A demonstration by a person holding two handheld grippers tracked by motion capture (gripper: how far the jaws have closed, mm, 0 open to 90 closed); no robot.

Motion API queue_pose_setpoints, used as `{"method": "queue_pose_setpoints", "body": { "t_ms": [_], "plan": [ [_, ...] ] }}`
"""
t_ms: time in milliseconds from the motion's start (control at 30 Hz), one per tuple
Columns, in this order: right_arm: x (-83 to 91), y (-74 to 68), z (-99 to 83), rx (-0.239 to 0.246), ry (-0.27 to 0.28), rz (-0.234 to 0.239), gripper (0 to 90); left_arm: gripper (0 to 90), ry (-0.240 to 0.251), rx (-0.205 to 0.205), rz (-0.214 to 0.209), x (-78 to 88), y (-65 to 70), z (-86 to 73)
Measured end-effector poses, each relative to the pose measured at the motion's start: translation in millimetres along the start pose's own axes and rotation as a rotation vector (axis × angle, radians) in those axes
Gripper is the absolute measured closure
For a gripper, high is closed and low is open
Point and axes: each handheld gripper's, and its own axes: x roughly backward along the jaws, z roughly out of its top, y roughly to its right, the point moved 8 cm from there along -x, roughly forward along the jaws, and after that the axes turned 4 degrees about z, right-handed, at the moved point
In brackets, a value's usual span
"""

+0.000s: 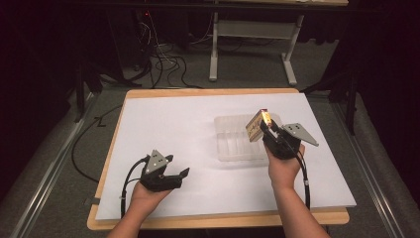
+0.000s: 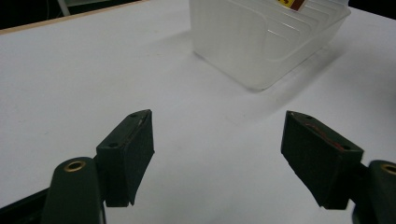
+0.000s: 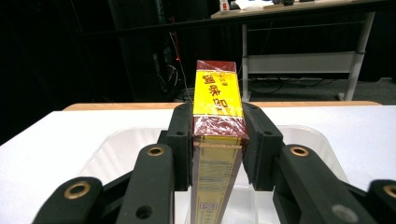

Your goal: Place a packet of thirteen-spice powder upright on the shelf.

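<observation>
The right gripper [image 1: 268, 130] clamps a narrow red and yellow box [image 3: 217, 135] between its 2 jaws and holds it tilted above the clear plastic tray [image 1: 225, 144], which has ribbed slots. The grip sits low on the box, so the tall free end may swing and catch a divider, jamming or tipping the light tray as it goes in. The left gripper [image 1: 179, 179] rests apart on the white sheet [image 1: 168, 124], jaws parted and empty, not steadying the tray.

The red and yellow cardboard box [image 3: 217, 140] runs off the bottom edge of the right gripper view, its small print unreadable. The clear ribbed plastic tray [image 2: 266, 37] is cut off at the top of the left gripper view.
</observation>
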Motion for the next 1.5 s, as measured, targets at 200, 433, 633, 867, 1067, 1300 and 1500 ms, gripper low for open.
{"method": "queue_pose_setpoints", "body": {
  "t_ms": [200,433,633,867,1067,1300,1500],
  "plan": [
    [-2.2,0.0,-2.2,-0.008,-0.008,-0.025,68.3,25.9,-0.004,-0.003,-0.004,-0.6,0.5,-0.4],
    [-3.6,-2.4,-3.9,-0.01,-0.013,-0.057,68.1,25.9,-0.006,-0.003,-0.009,-1.1,1.5,-0.7],
    [-3.9,-3.6,-4.7,-0.005,-0.011,-0.067,67.9,25.8,-0.007,-0.001,-0.011,-1.5,1.6,-0.7],
    [-6.9,-5.9,-10.0,-0.012,-0.014,-0.068,67.5,25.8,-0.007,-0.001,-0.016,-0.8,2.1,-0.7],
    [-10.3,-7.4,-19.1,-0.013,-0.033,-0.06,66.0,25.9,-0.008,-0.002,-0.019,-1.1,2.4,-0.9],
    [-13.7,-9.3,-26.2,-0.016,-0.045,-0.045,64.5,25.9,-0.01,-0.002,-0.023,-1.7,2.9,-1.1],
    [-18.1,-10.7,-32.1,-0.017,-0.058,-0.024,63.3,25.9,-0.012,-0.008,-0.022,-1.3,3.0,-1.3]
  ]
}}
